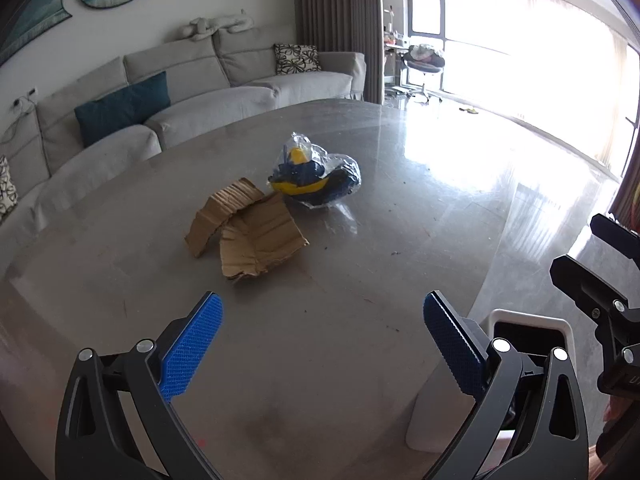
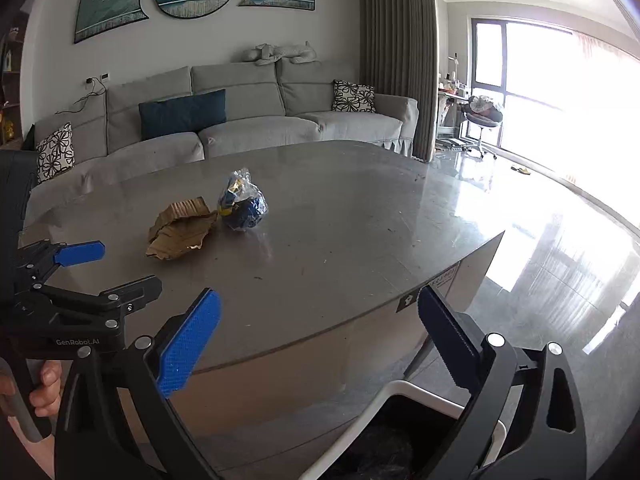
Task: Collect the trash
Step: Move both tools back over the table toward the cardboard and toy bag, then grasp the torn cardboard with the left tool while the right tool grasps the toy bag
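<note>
A torn piece of brown cardboard [image 1: 250, 230] lies in the middle of the grey table [image 1: 320, 360]. Right behind it sits a crumpled clear plastic bag with blue and yellow contents [image 1: 316, 178]. Both also show in the right wrist view, the cardboard [image 2: 182, 228] left of the bag [image 2: 242, 202]. My left gripper [image 1: 322, 320] is open and empty over the table, short of the cardboard. My right gripper [image 2: 318, 316] is open and empty, off the table's near right edge, above a white-rimmed trash bin [image 2: 404, 392].
The trash bin [image 1: 532, 320] stands on the floor by the table's right corner. My left gripper also shows at the left of the right wrist view [image 2: 92, 268]. A grey sofa [image 2: 240, 120] runs behind the table. Glossy floor lies to the right.
</note>
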`<state>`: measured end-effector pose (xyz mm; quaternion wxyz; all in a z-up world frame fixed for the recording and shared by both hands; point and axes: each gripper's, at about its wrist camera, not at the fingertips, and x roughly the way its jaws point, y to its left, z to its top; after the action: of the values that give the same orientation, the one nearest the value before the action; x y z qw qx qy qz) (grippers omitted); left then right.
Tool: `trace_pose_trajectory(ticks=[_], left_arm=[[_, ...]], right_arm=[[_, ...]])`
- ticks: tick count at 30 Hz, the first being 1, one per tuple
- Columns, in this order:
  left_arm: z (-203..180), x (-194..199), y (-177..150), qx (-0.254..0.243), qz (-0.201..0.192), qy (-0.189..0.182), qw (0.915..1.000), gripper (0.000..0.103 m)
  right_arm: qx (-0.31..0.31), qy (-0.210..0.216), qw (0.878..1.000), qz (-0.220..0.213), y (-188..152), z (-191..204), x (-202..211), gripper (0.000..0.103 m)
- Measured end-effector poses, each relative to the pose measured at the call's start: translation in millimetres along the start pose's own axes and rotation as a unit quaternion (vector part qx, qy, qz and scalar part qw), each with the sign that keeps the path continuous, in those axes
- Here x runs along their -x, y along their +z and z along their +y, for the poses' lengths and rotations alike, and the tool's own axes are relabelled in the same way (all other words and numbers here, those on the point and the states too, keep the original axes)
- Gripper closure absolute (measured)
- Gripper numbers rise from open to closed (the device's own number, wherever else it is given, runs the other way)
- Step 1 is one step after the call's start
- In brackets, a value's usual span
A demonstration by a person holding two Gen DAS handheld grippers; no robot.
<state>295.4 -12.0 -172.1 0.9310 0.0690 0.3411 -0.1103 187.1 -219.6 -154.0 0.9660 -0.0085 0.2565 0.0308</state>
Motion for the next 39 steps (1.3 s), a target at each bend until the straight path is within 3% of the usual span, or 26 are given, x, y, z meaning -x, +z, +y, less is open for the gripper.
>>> trace_pose_trajectory(ticks=[5,12,26,32,35,39], left_arm=[[40.6,-19.4,14.8,0.041,0.015,0.029,0.9986,0.003],[68.9,-58.1,27.7,0.089,0.054,0.022,0.9943,0.003],[48.7,-118.7,43.1,0.102,0.1,0.02,0.9896,0.003],[33.0,-143.5,52.0,0.079,0.126,0.064,0.9867,0.003],[36.9,-158.1,47.8,0.095,0.154,0.062,0.9815,0.003],[40.4,-159.8,48.0,0.101,0.148,0.066,0.9815,0.004]], right_arm=[[0.024,0.021,0.999,-0.011,29.0,22.0,-27.3,0.005],[0.047,0.039,0.998,-0.02,63.1,40.7,-69.4,0.005],[0.0,0.045,0.999,-0.018,80.4,23.3,-105.8,0.005],[-0.025,0.047,0.998,-0.016,78.9,11.6,-109.4,0.005],[-0.03,0.049,0.998,-0.012,76.9,8.1,-109.3,0.005],[-0.024,0.044,0.999,-0.009,75.5,6.3,-113.0,0.005]])
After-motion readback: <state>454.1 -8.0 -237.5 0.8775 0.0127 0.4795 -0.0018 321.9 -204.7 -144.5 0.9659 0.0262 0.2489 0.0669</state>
